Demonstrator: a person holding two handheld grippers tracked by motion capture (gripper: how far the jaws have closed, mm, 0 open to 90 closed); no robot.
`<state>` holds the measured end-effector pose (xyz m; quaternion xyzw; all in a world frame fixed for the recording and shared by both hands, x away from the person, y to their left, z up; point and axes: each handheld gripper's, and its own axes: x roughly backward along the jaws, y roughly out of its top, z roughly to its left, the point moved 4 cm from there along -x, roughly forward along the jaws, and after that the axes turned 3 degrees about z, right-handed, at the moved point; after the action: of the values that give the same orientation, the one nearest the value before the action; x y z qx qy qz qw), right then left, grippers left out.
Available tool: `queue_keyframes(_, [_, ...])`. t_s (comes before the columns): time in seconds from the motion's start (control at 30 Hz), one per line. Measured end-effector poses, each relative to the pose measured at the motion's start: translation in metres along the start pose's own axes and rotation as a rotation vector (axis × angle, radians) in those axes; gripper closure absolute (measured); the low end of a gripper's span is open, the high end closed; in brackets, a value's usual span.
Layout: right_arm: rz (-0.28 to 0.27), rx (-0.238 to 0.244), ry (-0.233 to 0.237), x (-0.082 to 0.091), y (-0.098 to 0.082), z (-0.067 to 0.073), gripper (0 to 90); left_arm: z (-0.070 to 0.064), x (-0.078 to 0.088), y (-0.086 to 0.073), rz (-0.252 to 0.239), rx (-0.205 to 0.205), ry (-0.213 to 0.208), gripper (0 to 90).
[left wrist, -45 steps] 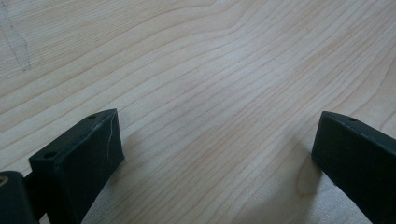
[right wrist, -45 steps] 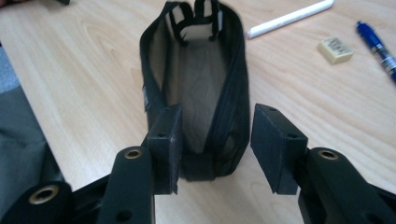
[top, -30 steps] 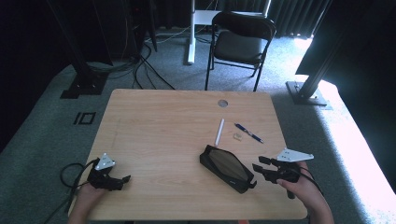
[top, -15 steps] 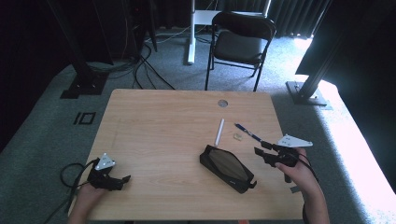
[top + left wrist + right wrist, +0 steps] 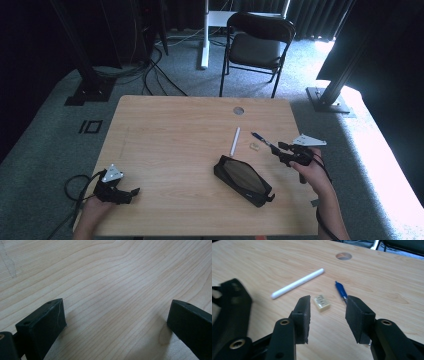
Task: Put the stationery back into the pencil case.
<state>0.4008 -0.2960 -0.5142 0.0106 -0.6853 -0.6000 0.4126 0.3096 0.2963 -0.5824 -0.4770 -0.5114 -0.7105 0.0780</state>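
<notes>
A black zip case (image 5: 243, 180) lies slantwise on the wooden table (image 5: 170, 135). Beyond it are a white stick (image 5: 234, 141), a small pale eraser (image 5: 255, 146) and a blue pen (image 5: 260, 137). My right gripper (image 5: 276, 150) hovers just right of the pen, its jaws pointing left and open. In the right gripper view the right gripper (image 5: 329, 305) has nothing between its pads; the eraser (image 5: 322, 303) lies just past the left pad and the blue pen (image 5: 341, 290) runs under the right one. My left gripper (image 5: 131, 195) rests at the near left corner, open over bare wood (image 5: 115, 290).
A round cable hole (image 5: 238, 110) sits near the table's far edge. The black case (image 5: 229, 315) stands close at the left in the right gripper view, beside the white stick (image 5: 298, 283). A folding chair (image 5: 260, 45) stands beyond the table.
My right hand has carried its gripper away from the case's right end, farther across the table, up to the blue pen and eraser. The left gripper has kept still.
</notes>
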Motion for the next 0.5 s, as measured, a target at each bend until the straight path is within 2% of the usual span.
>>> queue_keyframes(0.2, [0.019,-0.032,-0.019,-0.018,-0.004,-0.011,54.6,0.000,0.000,0.000,0.000,0.000,0.000,2.1])
queue_keyframes(0.5, [0.050,-0.038,-0.040,-0.042,-0.003,-0.022,52.9,0.000,0.000,0.000,0.000,0.000,0.000,2.1])
